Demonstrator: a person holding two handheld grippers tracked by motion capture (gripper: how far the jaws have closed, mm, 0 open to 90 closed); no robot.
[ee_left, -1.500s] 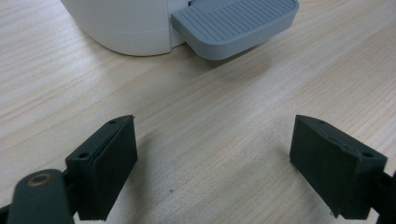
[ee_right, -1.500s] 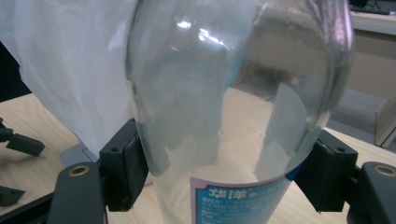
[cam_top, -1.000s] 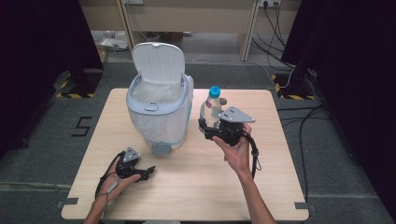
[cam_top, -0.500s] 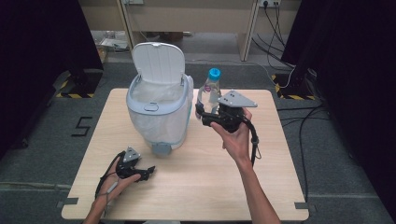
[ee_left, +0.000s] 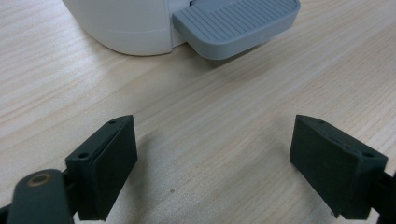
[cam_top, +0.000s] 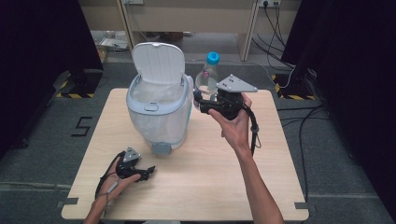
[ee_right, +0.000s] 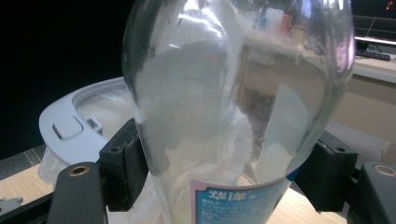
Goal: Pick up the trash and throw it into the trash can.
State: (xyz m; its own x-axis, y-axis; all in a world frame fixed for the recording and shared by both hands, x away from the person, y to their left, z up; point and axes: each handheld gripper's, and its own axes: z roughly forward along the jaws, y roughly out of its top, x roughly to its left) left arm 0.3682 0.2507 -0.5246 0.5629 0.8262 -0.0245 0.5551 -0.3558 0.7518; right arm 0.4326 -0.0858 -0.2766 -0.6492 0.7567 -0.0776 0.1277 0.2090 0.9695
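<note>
The clear bottle [ee_right: 233, 107] is clamped between the right gripper [cam_top: 205, 103] pads, upper middle of the high view beside the open bin [cam_top: 159, 112]; blue cap, see-through body, blue label cut off below; it's held upright, long axis vertical; the left gripper [ee_left: 215, 172] is spread wide, nothing gripped.

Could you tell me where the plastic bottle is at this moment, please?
In the high view the bottle is held upright above the table in the right tool, just right of the open bin.
</note>
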